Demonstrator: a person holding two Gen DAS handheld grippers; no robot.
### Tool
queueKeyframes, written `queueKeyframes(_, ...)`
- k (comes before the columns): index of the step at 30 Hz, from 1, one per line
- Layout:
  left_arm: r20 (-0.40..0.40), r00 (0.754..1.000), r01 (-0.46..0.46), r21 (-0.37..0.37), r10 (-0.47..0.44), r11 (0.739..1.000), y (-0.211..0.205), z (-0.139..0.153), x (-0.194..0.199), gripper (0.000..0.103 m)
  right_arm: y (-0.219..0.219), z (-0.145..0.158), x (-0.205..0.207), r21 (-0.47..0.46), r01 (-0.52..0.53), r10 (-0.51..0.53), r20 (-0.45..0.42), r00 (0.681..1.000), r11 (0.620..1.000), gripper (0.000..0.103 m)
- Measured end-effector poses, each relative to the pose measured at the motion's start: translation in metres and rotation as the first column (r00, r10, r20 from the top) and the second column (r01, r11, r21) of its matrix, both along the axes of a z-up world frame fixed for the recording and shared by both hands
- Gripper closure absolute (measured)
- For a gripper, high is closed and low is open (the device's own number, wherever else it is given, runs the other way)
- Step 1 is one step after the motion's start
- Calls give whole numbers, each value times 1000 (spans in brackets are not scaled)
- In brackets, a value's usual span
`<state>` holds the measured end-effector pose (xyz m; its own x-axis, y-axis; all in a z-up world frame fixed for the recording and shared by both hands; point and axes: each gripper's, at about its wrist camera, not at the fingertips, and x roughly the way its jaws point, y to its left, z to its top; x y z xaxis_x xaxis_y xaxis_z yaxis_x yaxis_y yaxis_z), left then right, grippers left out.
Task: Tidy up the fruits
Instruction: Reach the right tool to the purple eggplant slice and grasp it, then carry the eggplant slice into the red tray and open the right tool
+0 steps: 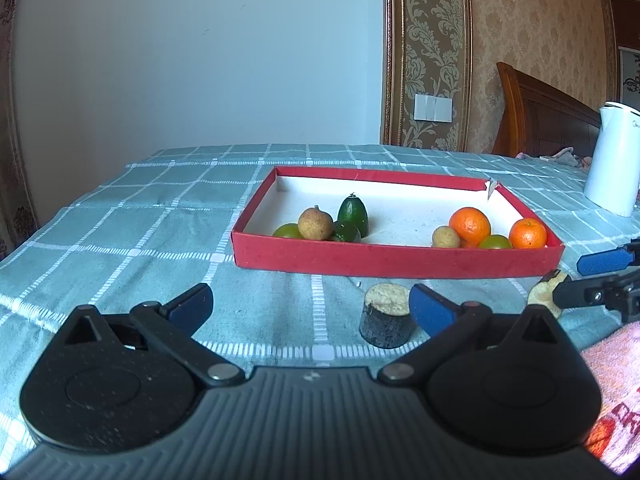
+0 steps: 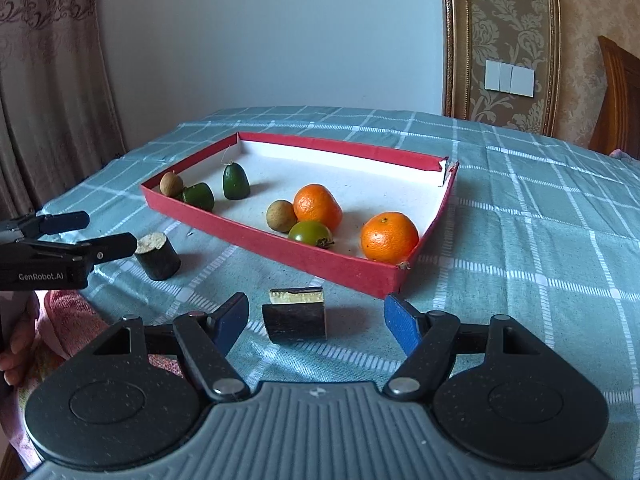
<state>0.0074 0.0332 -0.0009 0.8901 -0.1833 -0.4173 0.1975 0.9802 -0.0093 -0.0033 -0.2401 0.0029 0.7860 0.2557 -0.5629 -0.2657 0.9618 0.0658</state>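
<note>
- Now the right gripper [image 2: 316, 320] is reaching with wide jaws around the near dark fruit piece [image 2: 295, 315].
- Left gripper [image 1: 312, 308] is waiting, jaws wide, empty.
- Squeezing gently should help.

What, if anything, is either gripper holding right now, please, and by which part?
Nothing is held. The left gripper and right gripper are both open; each dark cut piece lies free on the tablecloth.
</note>
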Motion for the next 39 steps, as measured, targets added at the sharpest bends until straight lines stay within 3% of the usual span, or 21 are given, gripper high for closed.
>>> queueKeyframes(6,-11,1000,-8,-18,8,1000,3,0,2,0,13,-7,6,-55,-4,4,-7,1000,998,29)
queueKeyframes(11,-14,1000,-14,-21,14,1000,3,0,2,0,21,-14,11,-96,-21,18,-29,999,995,43)
queueKeyframes(15,-14,1000,-15,-24,14,1000,4,0,2,0,21,-16,15,-87,-17,14,-37,999,996,45)
queueKeyframes(20,-13,1000,-17,-25,17,1000,4,0,2,0,23,-15,14,-80,-21,19,-34,999,997,70)
queueKeyframes(31,-11,1000,-24,-32,24,999,5,0,2,0,23,-14,10,-57,-8,7,-19,1000,998,70)
queueKeyframes(39,-11,1000,-25,-32,25,999,5,0,2,0,21,6,3,-18,-7,8,41,999,1000,70)
